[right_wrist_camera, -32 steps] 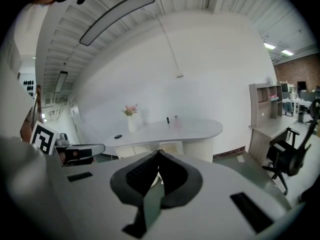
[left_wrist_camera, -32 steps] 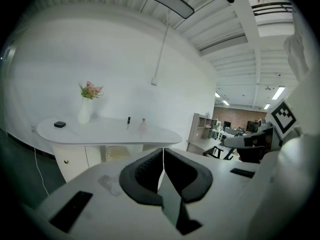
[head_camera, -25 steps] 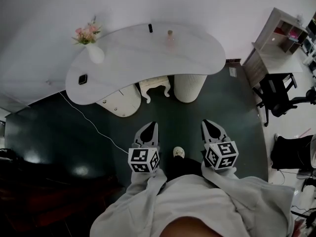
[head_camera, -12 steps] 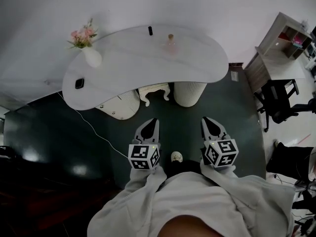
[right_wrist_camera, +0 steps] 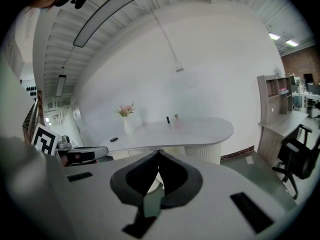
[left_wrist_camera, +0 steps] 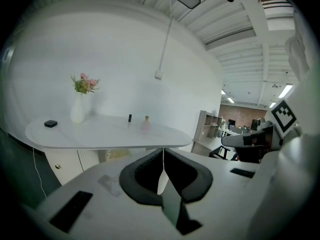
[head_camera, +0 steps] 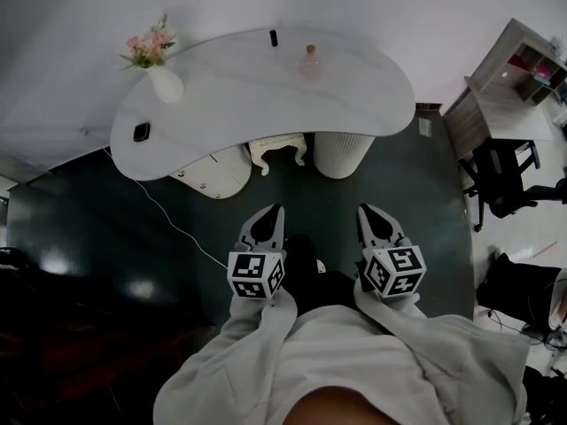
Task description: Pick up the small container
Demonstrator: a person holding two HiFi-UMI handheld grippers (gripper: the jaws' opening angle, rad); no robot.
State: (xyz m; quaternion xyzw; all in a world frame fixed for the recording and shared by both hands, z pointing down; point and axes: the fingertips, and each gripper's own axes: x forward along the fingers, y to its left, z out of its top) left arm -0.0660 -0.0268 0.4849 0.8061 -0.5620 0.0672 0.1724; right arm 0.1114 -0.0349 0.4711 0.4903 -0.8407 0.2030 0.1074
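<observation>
The small container [head_camera: 308,60], a pale pink bottle with a light cap, stands near the far edge of the curved white table [head_camera: 266,96]. It also shows in the left gripper view as the small container [left_wrist_camera: 146,123] and in the right gripper view as the small container [right_wrist_camera: 176,120]. My left gripper [head_camera: 272,211] and right gripper [head_camera: 368,211] hang side by side over the dark floor, well short of the table. Both are shut with nothing between the jaws, as seen on the left gripper [left_wrist_camera: 162,150] and the right gripper [right_wrist_camera: 159,153].
A white vase of pink flowers [head_camera: 164,80] stands at the table's left end, with a flat black object [head_camera: 142,132] in front of it. A small black upright item [head_camera: 273,37] is left of the container. A shelf unit [head_camera: 518,82] and an office chair [head_camera: 500,171] stand at the right.
The table has slid slightly in the head view as the person steps toward it. The light shoe seen between the grippers is now hidden. Both grippers stay shut and level.
</observation>
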